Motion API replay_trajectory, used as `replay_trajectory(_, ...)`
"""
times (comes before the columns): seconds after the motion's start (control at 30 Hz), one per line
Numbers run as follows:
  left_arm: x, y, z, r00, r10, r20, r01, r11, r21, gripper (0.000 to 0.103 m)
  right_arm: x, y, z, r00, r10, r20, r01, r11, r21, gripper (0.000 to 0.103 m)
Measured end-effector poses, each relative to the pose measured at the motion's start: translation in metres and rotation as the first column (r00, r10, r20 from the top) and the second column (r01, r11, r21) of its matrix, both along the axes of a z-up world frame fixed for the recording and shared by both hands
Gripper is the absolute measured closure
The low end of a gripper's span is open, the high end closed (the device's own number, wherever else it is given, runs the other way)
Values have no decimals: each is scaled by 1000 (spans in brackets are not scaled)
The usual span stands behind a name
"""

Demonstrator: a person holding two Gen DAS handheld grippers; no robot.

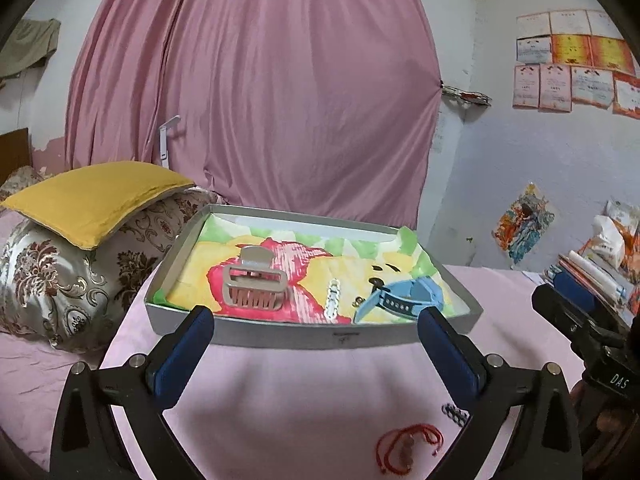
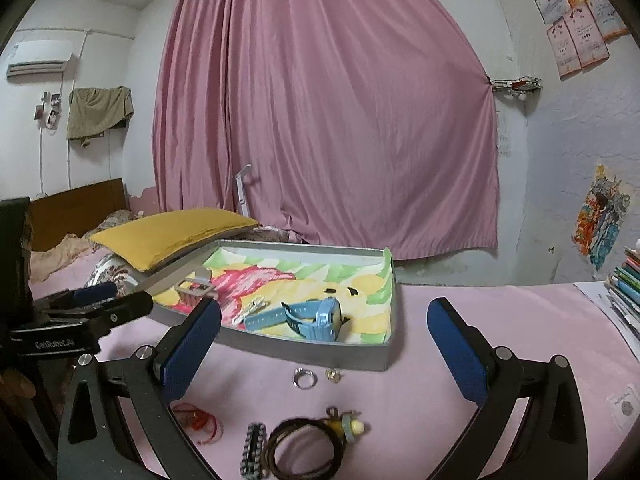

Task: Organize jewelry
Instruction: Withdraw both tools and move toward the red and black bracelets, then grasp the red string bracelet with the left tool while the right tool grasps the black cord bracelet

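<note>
Pink cloth covers the bed where a shallow grey tray sits, lined with a bright cartoon print in yellow, green and red. Everything here is placed relative to that tray.

Inside the tray, toward its left end, stands a beige hair claw. Near its middle lies a small white clip. At its right end lies a light blue watch with its strap curled.

On the cloth in front of the tray, just beside its front wall, lie a silver ring and a small gold ring. Further in front of the tray lie a red string bracelet, a dark beaded band, a coil of brown cord and a small yellow charm.

The left gripper hangs in front of the tray, its blue-padded jaws spread wide with nothing between them. The right gripper hangs in front of the tray's right end, jaws also spread wide and empty.

Behind the tray hangs a pink curtain. To the tray's left lies a yellow pillow on a patterned cushion. To its right is a stack of books.
</note>
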State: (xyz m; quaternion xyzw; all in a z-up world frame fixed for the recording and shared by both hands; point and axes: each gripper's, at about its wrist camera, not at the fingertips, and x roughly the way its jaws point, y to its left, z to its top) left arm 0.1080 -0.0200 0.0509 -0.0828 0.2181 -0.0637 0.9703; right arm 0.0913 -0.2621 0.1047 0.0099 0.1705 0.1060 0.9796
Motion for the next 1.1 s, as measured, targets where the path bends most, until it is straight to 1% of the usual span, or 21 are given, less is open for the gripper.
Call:
replay_trajectory(0.1,-9,-2,-1,1000,-13,4,13,1000,9,1,-8,-3,-3,1000,7,-13,-7,1000,-6,2)
replay_trajectory(0.27,-17,-4,-10,999,-39,-35,41,998,44,1,-19,-6,-11,1000,-2,-28,1,999,-44,2)
replay_trajectory(0.47,-22,-6,-21,994,-68,-83,72,996,47,1,-25,-11,-26,995,12,-98,-19,998,-66,2)
replay_trajectory(0.63,-26,-14,-32,986,-101,-131,110,992,62,1,-26,-17,-34,985,59,-163,-65,997,-30,2)
replay_trajectory(0.77,-28,-22,-40,978,-130,-164,143,987,71,1,-23,-20,-42,975,66,-213,-71,997,-19,2)
replay_trajectory(0.8,-29,-24,-42,975,-138,-173,153,986,72,1,-23,-20,-43,973,63,-223,-70,997,-21,4)
replay_trajectory(0.83,-29,-26,-43,973,-147,-180,162,984,71,1,-23,-21,-45,971,62,-232,-69,997,-24,6)
replay_trajectory(0.93,-28,-31,-47,963,-175,-207,193,979,72,1,-23,-21,-50,964,54,-259,-65,997,-33,28)
replay_trajectory(0.97,-28,-32,-48,960,-183,-213,203,976,73,1,-22,-22,-52,961,50,-271,-62,997,-37,31)
replay_trajectory(1.03,-28,-36,-50,953,-200,-229,221,972,74,1,-22,-23,-56,956,51,-288,-63,998,-30,44)
replay_trajectory(1.07,-27,-37,-50,949,-209,-237,232,970,75,1,-21,-22,-57,954,53,-296,-64,998,-29,48)
replay_trajectory(1.1,-27,-39,-51,945,-217,-244,241,967,77,2,-20,-22,-59,952,52,-302,-64,998,-29,53)
